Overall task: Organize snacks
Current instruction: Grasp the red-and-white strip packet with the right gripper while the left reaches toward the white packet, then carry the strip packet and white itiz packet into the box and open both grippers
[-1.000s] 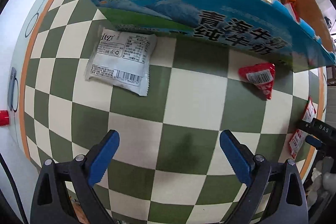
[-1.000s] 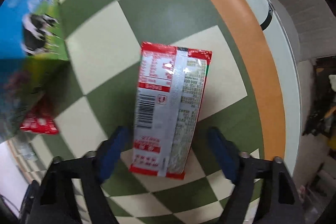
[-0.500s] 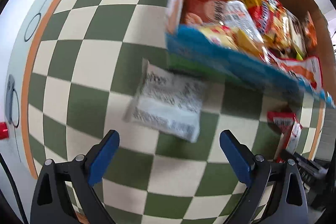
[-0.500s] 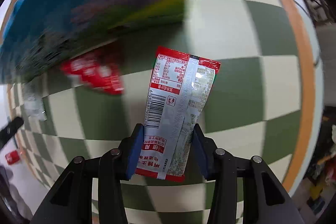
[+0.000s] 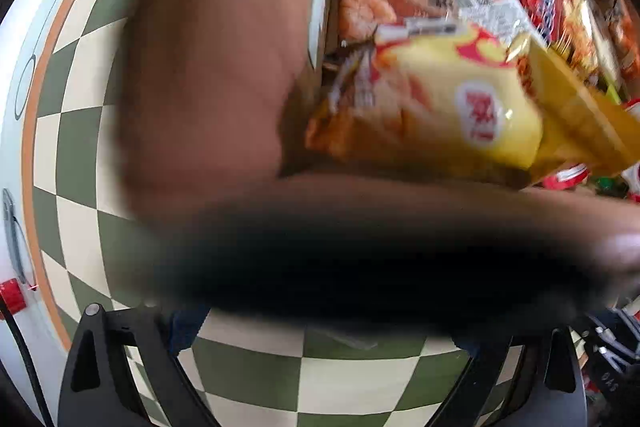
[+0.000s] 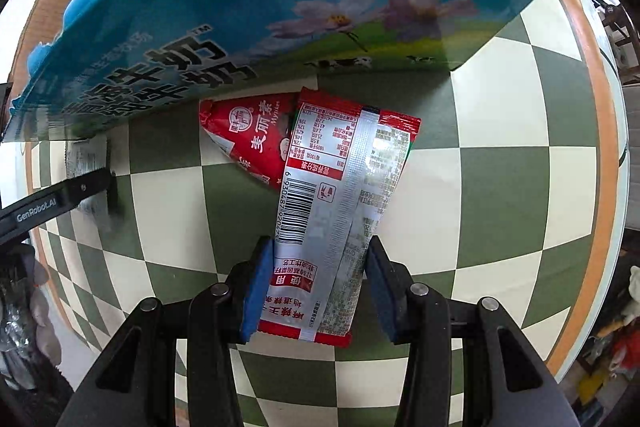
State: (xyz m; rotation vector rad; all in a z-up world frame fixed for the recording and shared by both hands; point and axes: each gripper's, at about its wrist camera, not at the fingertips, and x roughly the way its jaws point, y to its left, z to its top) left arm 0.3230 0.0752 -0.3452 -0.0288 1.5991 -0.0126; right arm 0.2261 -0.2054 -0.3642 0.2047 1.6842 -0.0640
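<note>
right gripper [image 6: 318,287] is clamped on the lower end of a red-and-silver snack packet [image 6: 340,195], held above the checkered table [image 6: 500,187]. it looks light, soft and crinkly, foil likely slippery, so gripping the flat end suits. left gripper [image 5: 320,343] jaws have just been closing, still wide, whether anything is between them is hidden. blue milk box [image 6: 280,7] of snacks is just beside, and a red triangular pack [image 6: 252,139] crowds under the packet.
</note>
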